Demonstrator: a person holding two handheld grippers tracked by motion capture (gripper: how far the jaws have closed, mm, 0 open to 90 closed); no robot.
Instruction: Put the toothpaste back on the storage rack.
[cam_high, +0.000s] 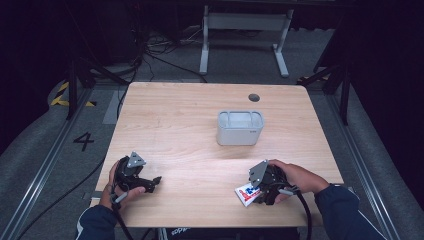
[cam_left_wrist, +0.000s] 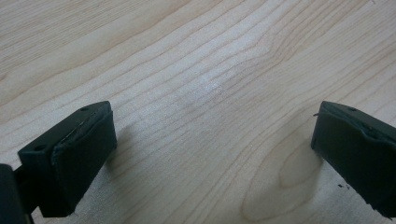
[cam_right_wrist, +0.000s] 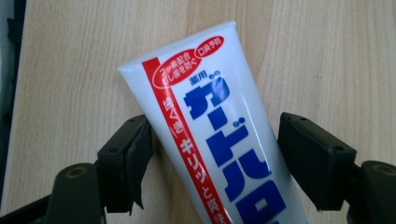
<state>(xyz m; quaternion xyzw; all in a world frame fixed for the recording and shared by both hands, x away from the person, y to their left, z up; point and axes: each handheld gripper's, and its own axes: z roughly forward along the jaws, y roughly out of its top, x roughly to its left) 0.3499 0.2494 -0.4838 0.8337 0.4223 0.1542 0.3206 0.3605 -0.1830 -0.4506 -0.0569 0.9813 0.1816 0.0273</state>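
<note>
Toothpaste tube (cam_right_wrist: 210, 135) lies btwn right gripper (cam_right_wrist: 215, 154) jaws — left pad touching.

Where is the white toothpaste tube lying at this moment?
The toothpaste tube lies flat on the wooden table between the jaws of the right claw, near the front right edge in the high view, in front of the grey container.

The high view looks forward and down from above the near edge of the counter (cam_high: 200, 120), taking in its whole top. The left gripper view sits close over bare wood near the near-left corner. The right gripper view looks closely down near the near-right corner, at a toothpaste tube (cam_right_wrist: 210, 135) also seen from above (cam_high: 246, 193).
</note>
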